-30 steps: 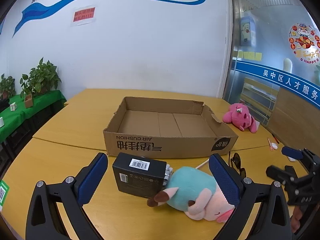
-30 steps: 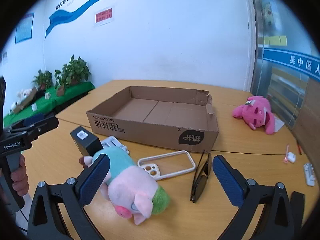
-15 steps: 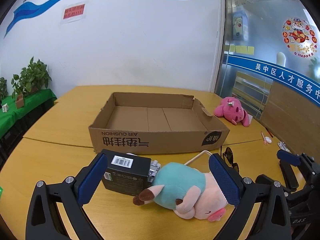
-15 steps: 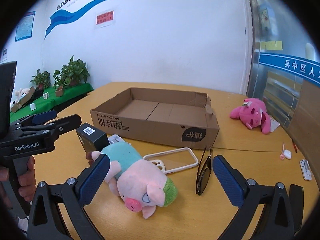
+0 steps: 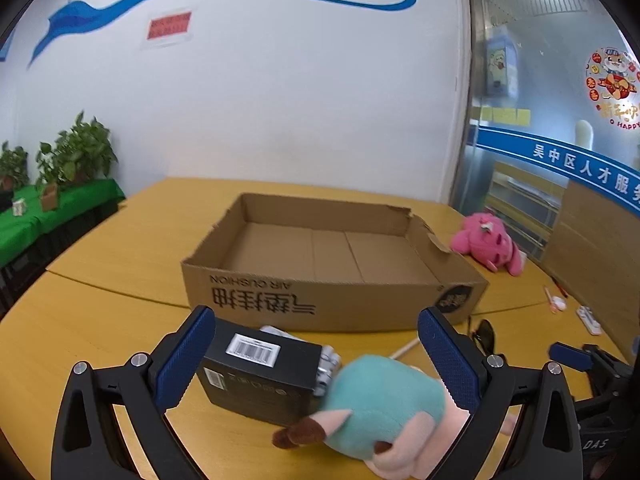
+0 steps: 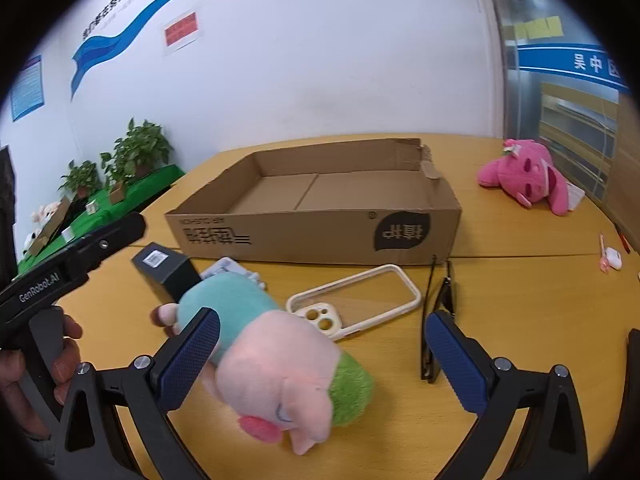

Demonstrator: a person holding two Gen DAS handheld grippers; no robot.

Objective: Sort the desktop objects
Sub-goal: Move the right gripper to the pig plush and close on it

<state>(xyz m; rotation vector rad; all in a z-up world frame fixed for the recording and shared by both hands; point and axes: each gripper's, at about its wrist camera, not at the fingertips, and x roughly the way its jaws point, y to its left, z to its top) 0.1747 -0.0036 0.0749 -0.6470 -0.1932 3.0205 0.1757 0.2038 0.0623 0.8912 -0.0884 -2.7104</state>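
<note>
Your left gripper (image 5: 316,364) and right gripper (image 6: 320,360) both gape wide, gripping nothing, around the plush pig (image 6: 276,356) lying before the cardboard box (image 5: 332,264); only your right view shows the phone case (image 6: 356,300), and perhaps sunglasses (image 6: 438,312).

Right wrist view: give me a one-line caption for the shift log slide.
Open right gripper closing in on the pig plush, with phone case, sunglasses and empty cardboard box beyond.
</note>
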